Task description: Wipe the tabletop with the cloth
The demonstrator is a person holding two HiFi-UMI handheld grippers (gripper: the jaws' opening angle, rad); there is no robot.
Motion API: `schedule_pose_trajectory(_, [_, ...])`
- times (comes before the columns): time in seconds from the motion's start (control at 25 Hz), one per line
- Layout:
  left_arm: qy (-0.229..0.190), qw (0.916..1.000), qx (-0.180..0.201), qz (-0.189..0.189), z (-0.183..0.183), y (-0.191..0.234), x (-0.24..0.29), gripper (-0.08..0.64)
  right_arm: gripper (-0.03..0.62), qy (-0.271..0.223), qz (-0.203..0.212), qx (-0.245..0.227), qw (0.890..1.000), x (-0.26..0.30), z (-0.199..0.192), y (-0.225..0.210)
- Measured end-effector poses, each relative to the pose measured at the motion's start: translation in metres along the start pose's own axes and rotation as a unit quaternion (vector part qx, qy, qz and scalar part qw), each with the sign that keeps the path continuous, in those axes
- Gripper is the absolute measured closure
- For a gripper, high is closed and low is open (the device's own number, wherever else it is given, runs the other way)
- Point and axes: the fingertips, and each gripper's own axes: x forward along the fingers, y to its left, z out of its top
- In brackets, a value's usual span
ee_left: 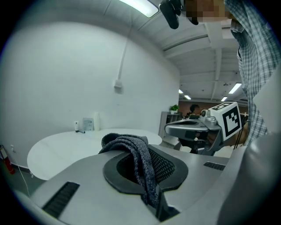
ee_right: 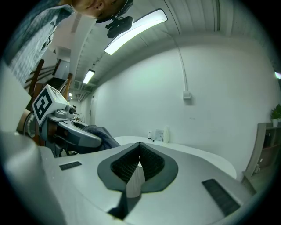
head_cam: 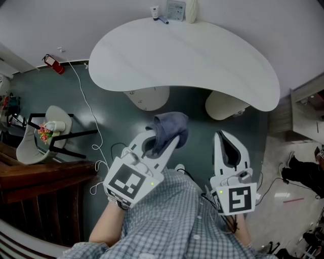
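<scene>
Knit cloth point(ee_left: 131, 147) (rough, grey), smooth matt wht tabletop point(head_cam: 192, 60).

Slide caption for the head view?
Left tool grips a grey cloth short of the white table; right tool shut and empty.

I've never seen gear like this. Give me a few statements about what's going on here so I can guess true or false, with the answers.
1. The left gripper holds a grey cloth. True.
2. The cloth is pressed flat on the white table. False: it hangs from the gripper short of the table's near edge, over the floor.
3. The right gripper grips a second cloth. False: its jaws are together with nothing between them.
4. A few small things stand at the table's far edge. True.
</scene>
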Motion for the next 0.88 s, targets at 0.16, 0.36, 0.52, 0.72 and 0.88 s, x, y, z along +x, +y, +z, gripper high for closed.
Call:
schedule_pose_trajectory(0.16, [0.005, 1.0000, 0.000, 0.008, -0.001, -0.003, 0.002, 0.528, 0.583, 0.001, 0.004, -0.002, 1.000, -0.003, -0.004, -0.005])
schedule_pose_trajectory(0.36, [0.009, 0.9997, -0.004, 0.025, -0.001, -0.006, 0.011, 0.528, 0.583, 0.002, 0.011, -0.010, 1.000, -0.007, -0.011, -0.015])
schedule_pose_trajectory(0.52, [0.009, 0.9994, -0.011, 0.032, 0.000, -0.008, 0.018, 0.528, 0.583, 0.004, 0.010, -0.009, 1.000, -0.012, -0.018, -0.025])
schedule_pose_trajectory(0.72, [0.016, 0.9994, -0.010, 0.030, 0.000, -0.012, 0.032, 0.528, 0.583, 0.008, 0.002, -0.009, 1.000, -0.016, -0.025, -0.043])
schedule_pose_trajectory(0.88, [0.020, 0.9994, -0.009, 0.028, 0.000, -0.006, 0.043, 0.528, 0.583, 0.017, -0.005, -0.006, 1.000, -0.010, -0.032, -0.053])
